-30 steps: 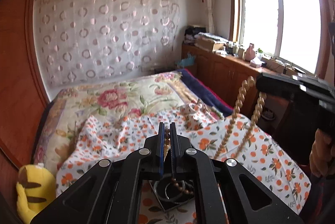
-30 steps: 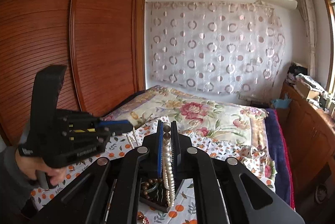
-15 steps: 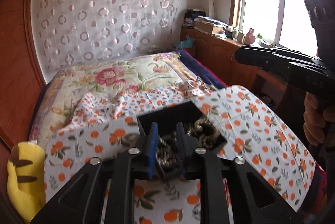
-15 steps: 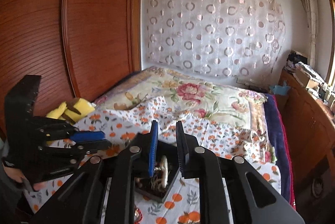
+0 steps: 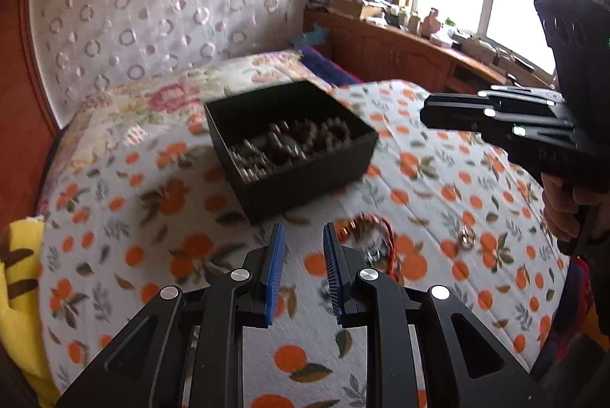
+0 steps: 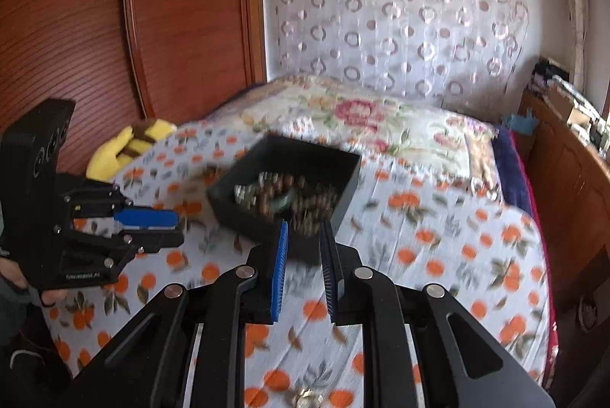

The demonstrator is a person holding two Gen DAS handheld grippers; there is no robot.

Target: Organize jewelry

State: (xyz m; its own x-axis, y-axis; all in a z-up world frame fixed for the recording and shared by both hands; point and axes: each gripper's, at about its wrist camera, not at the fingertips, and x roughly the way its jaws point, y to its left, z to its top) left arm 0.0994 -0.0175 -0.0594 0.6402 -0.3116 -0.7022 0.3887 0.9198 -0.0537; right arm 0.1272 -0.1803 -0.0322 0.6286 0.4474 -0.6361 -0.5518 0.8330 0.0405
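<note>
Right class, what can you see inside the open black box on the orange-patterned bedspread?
Inside the open black box lies a heap of brown beaded strands and pale metal chain. The box floor and anything beneath them is covered.

Matt black box (image 5: 305,179) on printed cotton-like cloth (image 5: 438,171) (glossy wooden wardrobe (image 6: 152,26) behind)

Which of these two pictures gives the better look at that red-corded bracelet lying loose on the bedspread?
The left wrist view: the red-corded bracelet lies on the bedspread just ahead of the open left gripper, near the black box, though blurred. The right wrist view does not show it.
</note>
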